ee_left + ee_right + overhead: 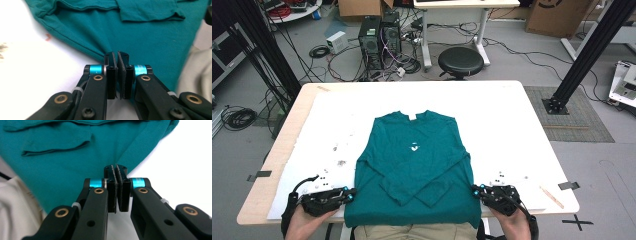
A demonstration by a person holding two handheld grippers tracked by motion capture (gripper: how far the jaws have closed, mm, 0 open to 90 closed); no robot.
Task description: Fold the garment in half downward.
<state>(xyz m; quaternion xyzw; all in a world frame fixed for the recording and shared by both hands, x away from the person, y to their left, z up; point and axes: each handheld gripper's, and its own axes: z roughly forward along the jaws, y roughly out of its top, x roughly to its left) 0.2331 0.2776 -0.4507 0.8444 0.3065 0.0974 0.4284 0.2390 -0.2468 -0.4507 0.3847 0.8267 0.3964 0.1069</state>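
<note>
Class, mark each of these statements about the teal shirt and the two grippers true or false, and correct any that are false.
1. The teal shirt lies flat with its collar towards the far side of the table. True.
2. Both sleeves are spread straight out to the sides. False: they are folded in across the front.
3. The left gripper stands with its jaws wide open. False: the jaws are closed, at the shirt's hem edge.
4. The right gripper is at the shirt's near right corner. True.
5. A black stool stands on the floor beyond the table. True.
</note>
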